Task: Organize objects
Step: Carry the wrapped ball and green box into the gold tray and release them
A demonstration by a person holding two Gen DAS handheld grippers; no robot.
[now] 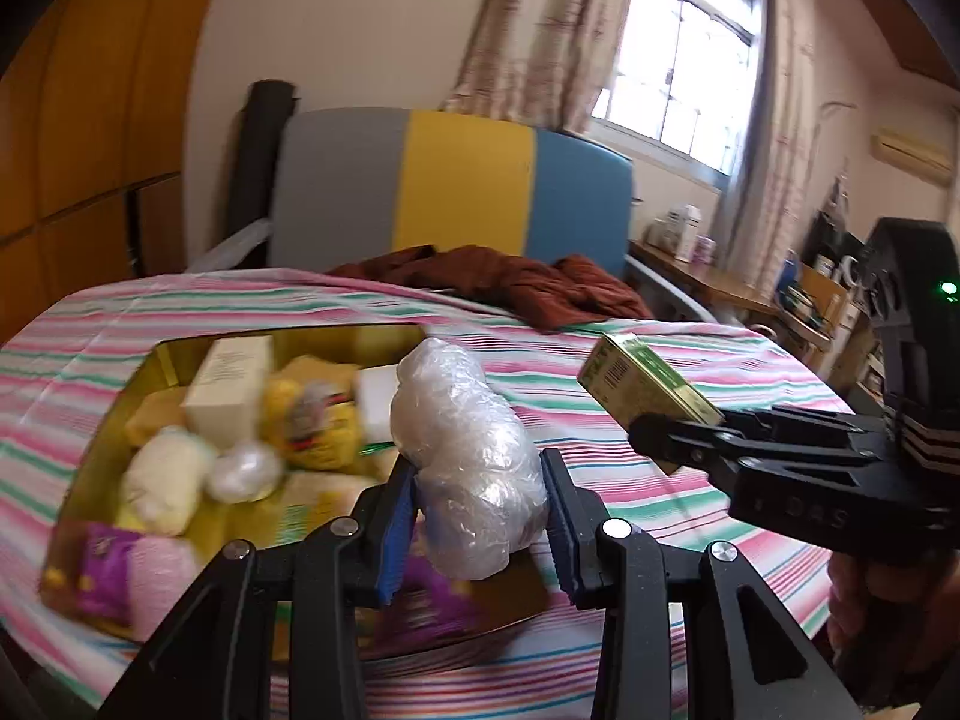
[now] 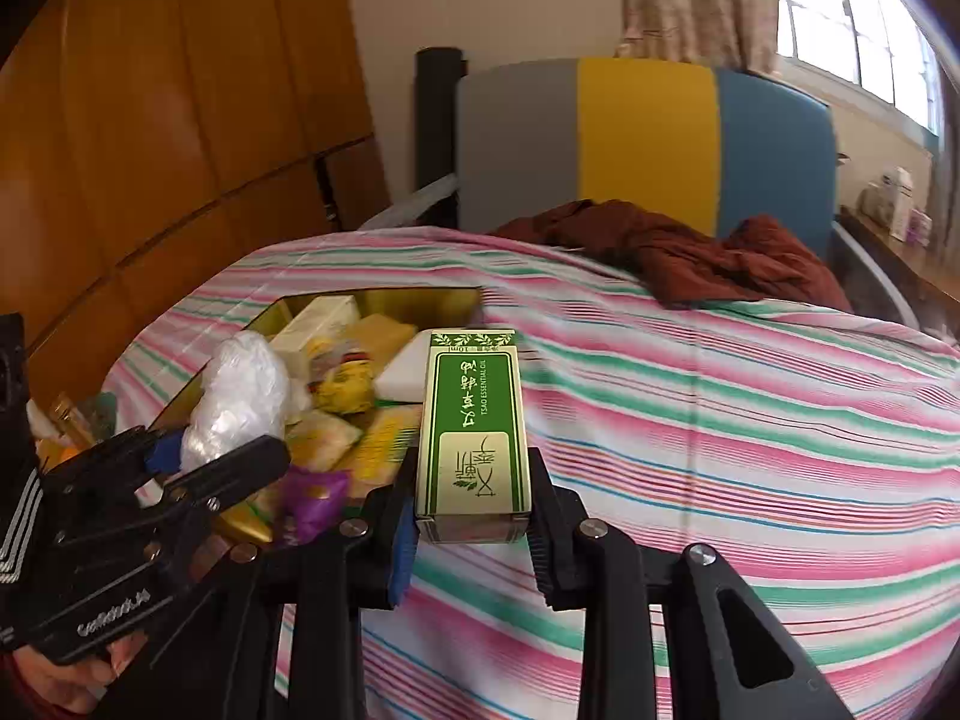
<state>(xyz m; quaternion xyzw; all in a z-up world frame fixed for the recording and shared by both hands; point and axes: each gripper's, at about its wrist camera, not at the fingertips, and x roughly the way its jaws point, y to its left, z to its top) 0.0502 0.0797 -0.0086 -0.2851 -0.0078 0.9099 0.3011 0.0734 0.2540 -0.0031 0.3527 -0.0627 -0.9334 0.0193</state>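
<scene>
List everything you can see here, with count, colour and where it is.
bubble-wrap bundle: one, clear white, held above the tin
essential oil box: one, green and cream, held over the bedspread
gold tin: one, on the bed, full of small packages
bedspread: one, pink, green and white stripes
garment: one, rust red, crumpled at the bed's far end
headboard: one, grey, yellow, blue
left gripper: black, blue pads
right gripper: black

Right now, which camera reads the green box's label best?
The right wrist view: the green box faces the lens between the jaws, its print legible. The left wrist view shows only its end and barcode side, at an angle.
</scene>
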